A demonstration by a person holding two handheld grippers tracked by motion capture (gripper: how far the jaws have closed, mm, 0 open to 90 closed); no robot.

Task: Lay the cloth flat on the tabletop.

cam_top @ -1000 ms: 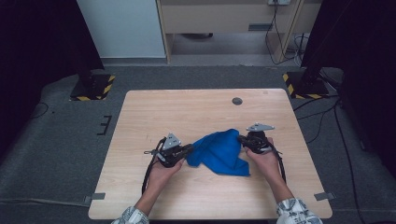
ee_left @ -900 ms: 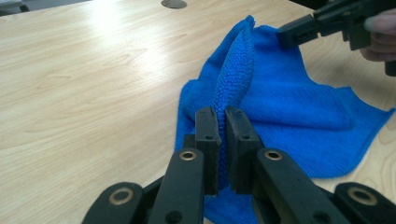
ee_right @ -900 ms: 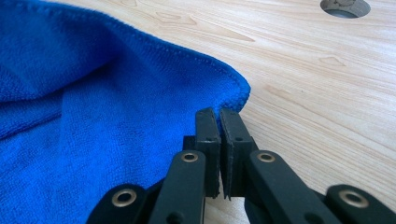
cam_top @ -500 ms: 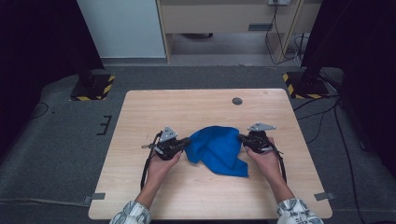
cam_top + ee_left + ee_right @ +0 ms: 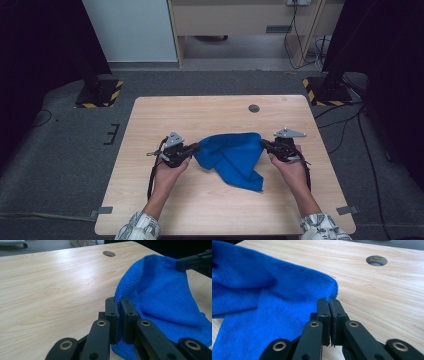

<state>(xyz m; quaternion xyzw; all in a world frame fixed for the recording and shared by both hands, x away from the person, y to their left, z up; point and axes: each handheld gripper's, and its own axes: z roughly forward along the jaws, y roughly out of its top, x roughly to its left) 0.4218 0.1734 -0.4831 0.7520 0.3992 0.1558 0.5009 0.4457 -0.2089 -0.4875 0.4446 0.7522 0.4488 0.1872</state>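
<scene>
A blue cloth (image 5: 232,157) hangs stretched between my two grippers over the middle of the wooden table (image 5: 210,112), its lower part trailing on the wood toward me. My left gripper (image 5: 196,146) is shut on the cloth's left edge; in the left gripper view the jaws (image 5: 119,302) pinch a fold of the cloth (image 5: 160,295). My right gripper (image 5: 263,143) is shut on the right corner, and the right gripper view has that corner of the cloth (image 5: 262,290) pinched at its jaw tips (image 5: 329,302). The right gripper (image 5: 192,262) also appears far off in the left gripper view.
A round cable hole (image 5: 254,108) lies in the table's far part, to the right of centre. Two black stands with yellow-striped bases (image 5: 97,92) sit on the floor beyond the table's far corners. Bare wood surrounds the cloth.
My left gripper has moved left and slightly away from me with its edge of the cloth, so the cloth is pulled wider between the two grippers. The right gripper has stayed put.
</scene>
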